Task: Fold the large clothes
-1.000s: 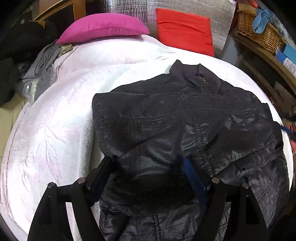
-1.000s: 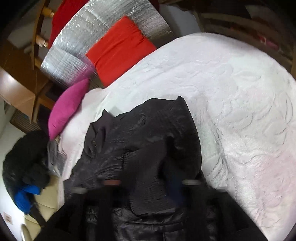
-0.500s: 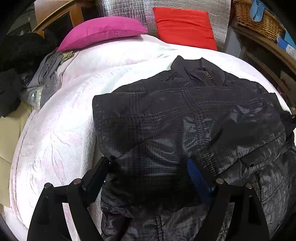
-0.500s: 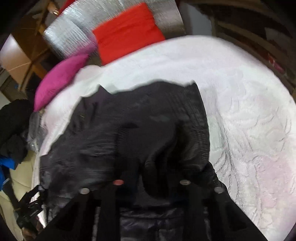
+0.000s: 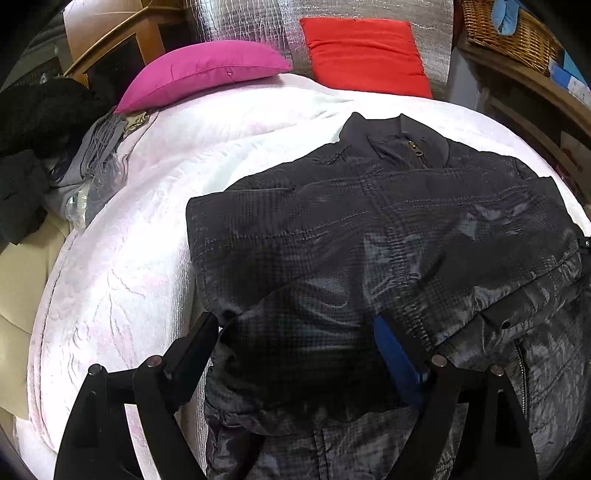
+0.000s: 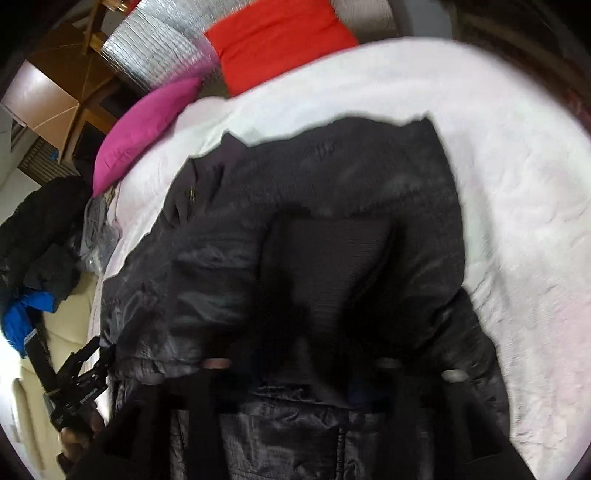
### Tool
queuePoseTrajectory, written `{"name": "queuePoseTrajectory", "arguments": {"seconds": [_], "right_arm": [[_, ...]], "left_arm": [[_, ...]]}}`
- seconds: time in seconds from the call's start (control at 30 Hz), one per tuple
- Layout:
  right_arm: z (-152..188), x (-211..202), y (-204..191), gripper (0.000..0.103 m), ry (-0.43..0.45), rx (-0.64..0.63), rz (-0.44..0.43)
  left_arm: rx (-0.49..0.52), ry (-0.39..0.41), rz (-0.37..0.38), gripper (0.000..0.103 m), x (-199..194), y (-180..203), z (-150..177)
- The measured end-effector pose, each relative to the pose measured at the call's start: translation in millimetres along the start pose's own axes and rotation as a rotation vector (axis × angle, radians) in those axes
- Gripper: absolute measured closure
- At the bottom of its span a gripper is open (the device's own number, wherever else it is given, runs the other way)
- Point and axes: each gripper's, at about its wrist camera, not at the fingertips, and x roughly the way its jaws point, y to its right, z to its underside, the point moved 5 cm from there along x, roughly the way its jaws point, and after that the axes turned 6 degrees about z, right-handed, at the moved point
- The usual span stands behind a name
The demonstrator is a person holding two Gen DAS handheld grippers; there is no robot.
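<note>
Jacket is lying dark and quilted on the white bedspread, collar far, sleeves folded in. I'm holding my left gripper spread wide around a sleeve cuff; my right gripper has just been opening, though blur is hiding any grip. I'm judging square sleeves matter before halving. Magenta cushion and red cushion are sitting far.

We've got the jacket lying on the bed, collar end toward the two cushions at the bed's far edge. A heap of clothes sits off the bed's left side, and a basket beyond its right corner.
</note>
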Motion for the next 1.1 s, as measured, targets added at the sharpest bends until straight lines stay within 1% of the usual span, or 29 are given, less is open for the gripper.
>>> {"name": "queuePoseTrajectory", "arguments": {"seconds": [0.1, 0.13, 0.17, 0.2, 0.27, 0.3, 0.37, 0.47, 0.53, 0.6, 0.67, 0.7, 0.77, 0.8, 0.87, 0.97, 1.0, 1.03, 1.07, 1.1], "right_arm": [[1, -1, -1, 0.046, 0.021, 0.001, -0.004], [2, -2, -2, 0.048, 0.032, 0.015, -0.014], [3, -3, -3, 0.055, 0.042, 0.024, -0.016], [3, -6, -5, 0.071, 0.053, 0.017, -0.010], [3, -14, -12, 0.075, 0.108, -0.024, 0.030], [2, -18, -15, 0.078, 0.127, -0.029, 0.031], [0, -29, -21, 0.082, 0.186, -0.037, 0.034], [-8, -50, -26, 0.084, 0.295, -0.036, 0.046], [-13, -63, -20, 0.084, 0.352, -0.006, 0.047], [-17, -72, -10, 0.084, 0.381, 0.033, 0.060], [-20, -71, 4, 0.084, 0.373, 0.067, 0.078], [-21, -69, 10, 0.084, 0.363, 0.083, 0.088], [-21, -61, 23, 0.084, 0.323, 0.103, 0.113], [-20, -53, 29, 0.084, 0.284, 0.113, 0.110], [-18, -42, 39, 0.083, 0.211, 0.157, 0.062], [-21, -48, 40, 0.083, 0.206, 0.176, 0.008], [-22, -54, 38, 0.078, 0.222, 0.174, -0.017], [-21, -58, 34, 0.071, 0.240, 0.167, -0.040], [-19, -60, 31, 0.035, 0.253, 0.157, -0.052], [-18, -63, 24, 0.004, 0.266, 0.139, -0.066]], "left_arm": [[0.005, 0.003, -0.007, 0.017, 0, 1, 0], [0.006, 0.003, -0.009, 0.017, 0, 2, 0], [0.006, 0.003, -0.010, 0.017, 0, 2, 0], [0.005, 0.003, -0.012, 0.017, 0, 2, 0], [0.004, 0.002, -0.016, 0.017, 0, 3, 0], [0.004, 0.002, -0.017, 0.017, 0, 3, 0], [0.002, 0.004, -0.018, 0.017, 0, 2, 0], [-0.003, 0.016, -0.020, 0.017, -4, 1, -2], [-0.005, 0.044, -0.031, 0.017, -11, -1, -5], [-0.015, 0.096, -0.046, 0.017, -22, -6, -10], [-0.026, 0.132, -0.059, 0.017, -29, -11, -13], [-0.028, 0.121, -0.069, 0.016, -26, -13, -13], [-0.033, 0.066, -0.086, 0.016, -15, -16, -9], [-0.039, 0.001, -0.081, 0.016, -1, -17, -3], [-0.065, -0.052, -0.044, 0.016, 11, -18, 2], [-0.083, -0.044, -0.028, 0.016, 10, -20, 0], [-0.085, -0.041, -0.026, 0.016, 9, -20, -1], [-0.085, -0.036, -0.033, 0.016, 10, -20, -2], [-0.083, -0.037, -0.033, 0.016, 11, -18, -2], [-0.080, -0.033, -0.035, 0.016, 10, -16, -2]]}}
